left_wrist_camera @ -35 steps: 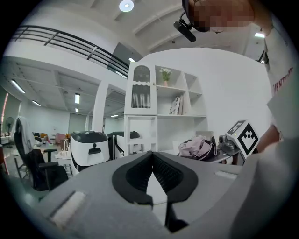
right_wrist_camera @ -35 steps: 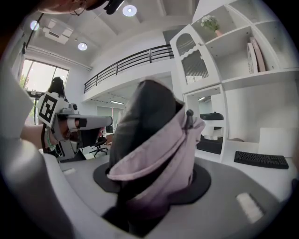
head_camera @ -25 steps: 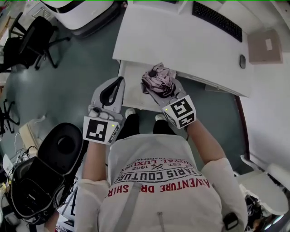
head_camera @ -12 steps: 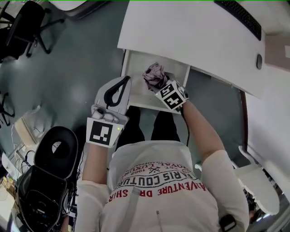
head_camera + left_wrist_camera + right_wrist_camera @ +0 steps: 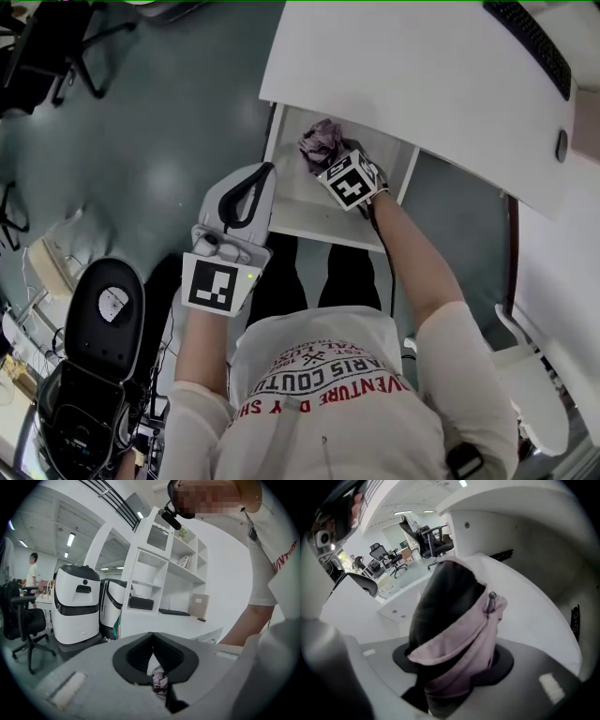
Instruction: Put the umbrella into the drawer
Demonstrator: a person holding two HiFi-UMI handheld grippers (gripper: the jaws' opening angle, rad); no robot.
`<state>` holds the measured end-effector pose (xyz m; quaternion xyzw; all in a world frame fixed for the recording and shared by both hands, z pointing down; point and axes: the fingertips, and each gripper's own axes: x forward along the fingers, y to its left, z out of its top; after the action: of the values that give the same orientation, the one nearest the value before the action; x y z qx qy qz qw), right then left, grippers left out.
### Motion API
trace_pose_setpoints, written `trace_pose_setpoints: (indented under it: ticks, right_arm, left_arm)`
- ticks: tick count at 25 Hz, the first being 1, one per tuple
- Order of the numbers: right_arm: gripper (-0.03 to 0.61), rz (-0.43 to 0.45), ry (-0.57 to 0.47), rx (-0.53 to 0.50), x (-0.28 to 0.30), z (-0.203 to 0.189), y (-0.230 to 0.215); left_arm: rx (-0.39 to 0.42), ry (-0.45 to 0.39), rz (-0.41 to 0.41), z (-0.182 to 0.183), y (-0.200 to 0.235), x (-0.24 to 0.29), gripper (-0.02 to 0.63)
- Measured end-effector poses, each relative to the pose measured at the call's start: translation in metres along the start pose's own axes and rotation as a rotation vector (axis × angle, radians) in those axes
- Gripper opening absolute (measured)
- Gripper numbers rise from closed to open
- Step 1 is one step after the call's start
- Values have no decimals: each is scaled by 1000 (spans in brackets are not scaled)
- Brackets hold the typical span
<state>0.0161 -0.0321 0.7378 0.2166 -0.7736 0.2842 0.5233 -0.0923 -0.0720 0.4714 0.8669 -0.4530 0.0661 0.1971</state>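
Observation:
A folded pink umbrella (image 5: pixel 322 142) hangs tip-down inside the open white drawer (image 5: pixel 300 204) under the desk. My right gripper (image 5: pixel 336 161) is shut on it, pointing steeply down. In the right gripper view the umbrella (image 5: pixel 450 620) fills the space between the jaws of the right gripper (image 5: pixel 454 667), above the drawer's white floor (image 5: pixel 529 606). My left gripper (image 5: pixel 266 172) hovers at the drawer's left front corner, shut with nothing in it. In the left gripper view the left gripper (image 5: pixel 152 634) has its pads meeting at the tip, and a bit of the umbrella (image 5: pixel 160 679) shows through the gap behind them.
The white desk (image 5: pixel 403 75) overhangs the drawer and carries a keyboard (image 5: pixel 530 42) and a mouse (image 5: pixel 561 145). The person's legs stand just before the drawer front. A black office chair (image 5: pixel 47 47) is far left, a dark round seat (image 5: pixel 108 314) lower left. White machines (image 5: pixel 77 602) stand beyond.
My right gripper has sunk with the umbrella from above the drawer's front down into it and tipped steeply downward. My left gripper has also come lower beside the drawer.

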Motion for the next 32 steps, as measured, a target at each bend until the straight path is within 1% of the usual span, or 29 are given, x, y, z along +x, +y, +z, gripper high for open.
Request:
trace_pose_setpoints:
  ticks: [4,8,11,13,14,19,22,25,26,27,28,29,30,32]
  right_arm:
    - [237,21,19,18,17,-7,0]
    - [263,20,10,68,26,-8,-4]
    - [315,9,3,93,30,-13,-10]
    - [377,20,0,98,27,-12,-7]
    - [403,23,-2,102,22,-10,-5]
    - [405,-9,-51,139,-23,-1,2]
    - [403,-39,-93,118,-56,6,5]
    - [400,-46,-163,107,-95,25,13]
    - [395,-51,-195,103,-111,32,17]
    - [375,-67,-233,97,-128,39,22]
    - [328,-93,-278,94,-147,47,25]
    - [249,-123,-326,97,-166,54,28]
    - [193,-147,-373,108,-185,61,31]
    - [171,-169,-456,138,-221,71,37]
  left_arm:
    - [13,8,-9,-11,4,5,8]
    - [20,3,-12,-17,5,7,8]
    - [15,10,-9,-21,5,8,8]
    - [16,16,-10,-20,4,7,8]
    - [16,17,-12,-18,3,6,8]
    - [22,7,-18,0,-9,-5,8]
    - [36,-8,-23,16,-17,-10,8]
    - [52,-28,-31,37,-24,-13,6]
    - [56,-36,-34,45,-27,-15,6]
    - [63,-45,-39,53,-31,-18,8]
    - [71,-54,-44,61,-35,-21,8]
    - [79,-63,-47,70,-39,-26,6]
    - [86,-70,-49,78,-43,-30,6]
    - [104,-81,-50,94,-52,-37,6]
